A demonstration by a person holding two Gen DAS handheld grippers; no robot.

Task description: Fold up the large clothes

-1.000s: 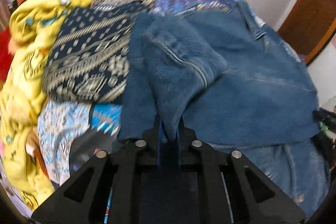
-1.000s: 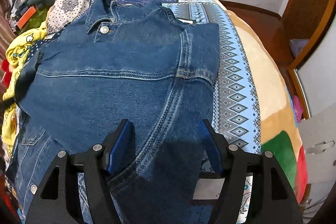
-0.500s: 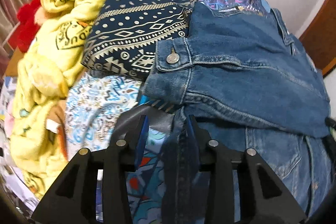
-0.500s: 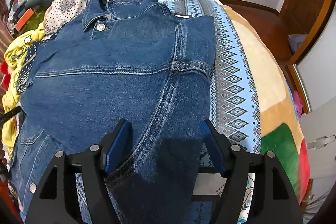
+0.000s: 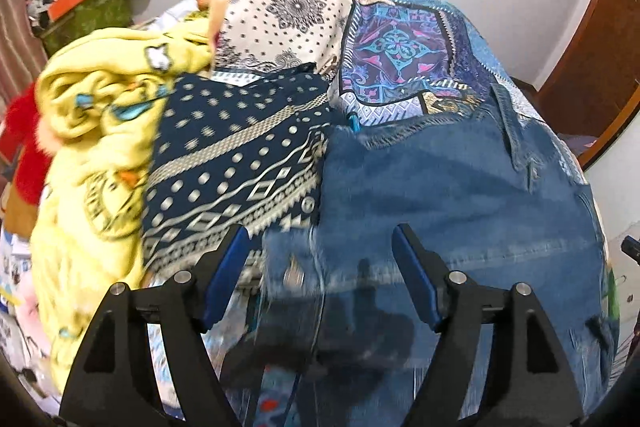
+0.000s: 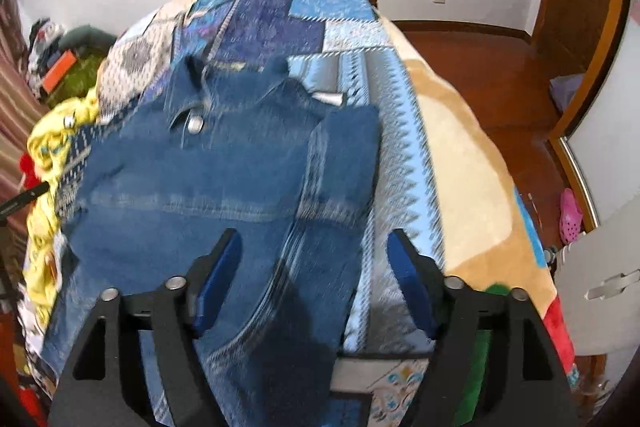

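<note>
A blue denim jacket (image 6: 224, 187) lies on the bed with its sleeves folded over the body and its collar at the far end. It also shows in the left wrist view (image 5: 440, 211), filling the right half. My left gripper (image 5: 320, 263) is open and empty above the jacket's left edge, where a cuff with a metal button (image 5: 294, 275) lies. My right gripper (image 6: 314, 267) is open and empty above the jacket's lower right part.
The bed carries a patchwork bedspread (image 6: 344, 27). A navy patterned cloth (image 5: 236, 163) and a yellow blanket (image 5: 92, 131) are heaped left of the jacket. A beige blanket (image 6: 460, 163) lies to the right. Wooden floor (image 6: 480, 67) and a door are far right.
My left gripper was shut on the denim sleeve, then opened fully and let it go onto the jacket. Both grippers have lifted back. The right gripper stayed open.
</note>
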